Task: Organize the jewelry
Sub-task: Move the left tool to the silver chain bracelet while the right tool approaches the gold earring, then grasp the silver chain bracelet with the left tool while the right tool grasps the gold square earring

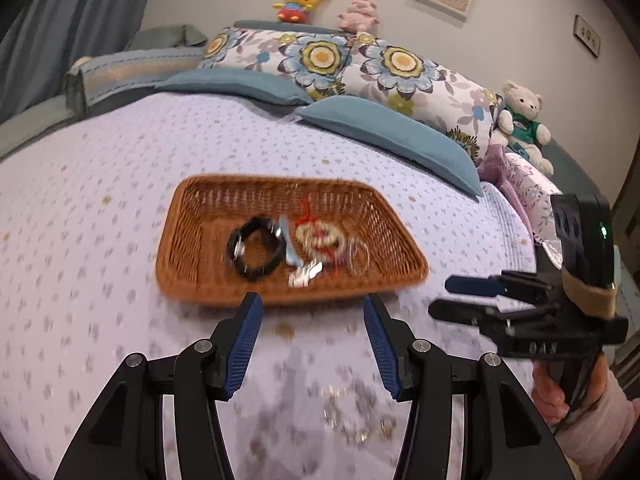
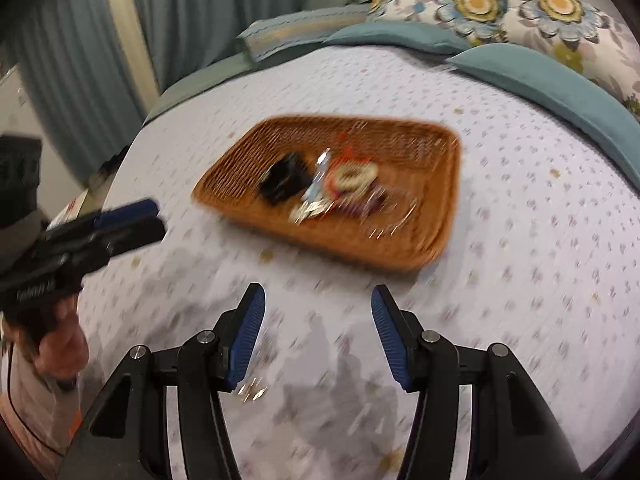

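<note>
A brown wicker tray [image 1: 192, 240] [image 2: 436, 184] lies on the lilac bedspread. In it are a black bracelet [image 1: 256, 250] [image 2: 284, 182], a cream beaded bracelet with red thread [image 1: 320, 238] [image 2: 354, 176], a light blue clip [image 1: 289, 246] and small silver pieces [image 1: 306, 278] [image 2: 308, 210]. A silver chain [image 1: 356, 416] [image 2: 252, 392] lies on the bedspread between my left gripper's fingers. My left gripper [image 1: 312, 304] is open and empty, just in front of the tray. My right gripper [image 2: 318, 294] is open and empty; it also shows in the left wrist view [image 1: 448, 296], right of the tray.
Blue pillows [image 1: 384, 128] and a floral cushion [image 1: 360, 64] line the head of the bed. A teddy bear [image 1: 520, 120] sits at the right, plush toys [image 1: 300, 0] on the headboard. Curtains [image 2: 72, 80] hang at the left past the bed's edge.
</note>
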Tool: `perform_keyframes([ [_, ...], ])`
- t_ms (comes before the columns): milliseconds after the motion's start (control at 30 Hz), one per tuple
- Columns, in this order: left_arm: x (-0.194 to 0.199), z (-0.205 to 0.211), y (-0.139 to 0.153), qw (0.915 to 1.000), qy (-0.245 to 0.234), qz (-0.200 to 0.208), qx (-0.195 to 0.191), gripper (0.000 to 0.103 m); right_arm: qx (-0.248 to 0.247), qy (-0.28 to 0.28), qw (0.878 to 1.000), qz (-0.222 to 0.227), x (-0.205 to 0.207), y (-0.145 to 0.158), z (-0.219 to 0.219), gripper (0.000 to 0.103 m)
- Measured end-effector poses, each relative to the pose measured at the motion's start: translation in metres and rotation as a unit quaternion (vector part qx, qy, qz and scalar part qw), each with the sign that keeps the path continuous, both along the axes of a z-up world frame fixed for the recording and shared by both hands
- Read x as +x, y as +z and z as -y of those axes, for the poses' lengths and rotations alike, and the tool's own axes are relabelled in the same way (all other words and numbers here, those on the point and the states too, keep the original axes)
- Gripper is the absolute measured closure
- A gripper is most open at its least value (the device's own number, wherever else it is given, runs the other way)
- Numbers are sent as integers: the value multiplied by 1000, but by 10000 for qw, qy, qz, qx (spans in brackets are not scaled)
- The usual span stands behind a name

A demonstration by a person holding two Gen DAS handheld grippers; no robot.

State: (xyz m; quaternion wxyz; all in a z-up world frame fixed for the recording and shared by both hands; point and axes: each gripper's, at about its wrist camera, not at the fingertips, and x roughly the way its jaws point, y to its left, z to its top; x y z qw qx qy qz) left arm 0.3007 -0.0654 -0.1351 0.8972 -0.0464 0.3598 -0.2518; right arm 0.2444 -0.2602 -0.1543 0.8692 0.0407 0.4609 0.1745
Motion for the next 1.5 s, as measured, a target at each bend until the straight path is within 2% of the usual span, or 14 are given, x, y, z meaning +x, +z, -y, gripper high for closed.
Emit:
perform_keyframes([
  [267,-32,-15,-29,9987,161,-488,-67,49,40,369,9979,-526,-45,-37,-38,45],
  [600,-47,-19,-63,9948,319,-959,-156,49,-425,180,9977,-499,-46,-51,-61,45],
  [667,-44,-17,-65,9945,313,-988,-131,49,-487,176,9973,-514,-43,-54,-65,52],
  [833,-36,-9,-70,9943,244,-1035,-16,49,-585,186,9966,-544,-40,-60,-67,54],
  [900,-34,-7,-71,9944,217,-1039,8,49,-621,176,9962,-582,-39,-62,-68,61],
  [967,-32,-3,-73,9943,191,-1046,59,49,-679,169,9957,-613,-38,-64,-68,73],
  [1033,-30,1,-74,9942,151,-1059,129,49,-766,130,9952,-595,-38,-65,-66,78],
  [1233,-27,13,-76,9943,0,-1020,316,49,-835,-157,9944,-630,-43,-63,-39,78],
  [1400,-25,22,-80,9933,-105,-1023,517,49,-631,-339,9953,-656,-46,-61,-10,78],
  [1500,-23,27,-85,9923,-149,-1058,624,49,-396,-209,9964,-726,-48,-59,-3,70],
])
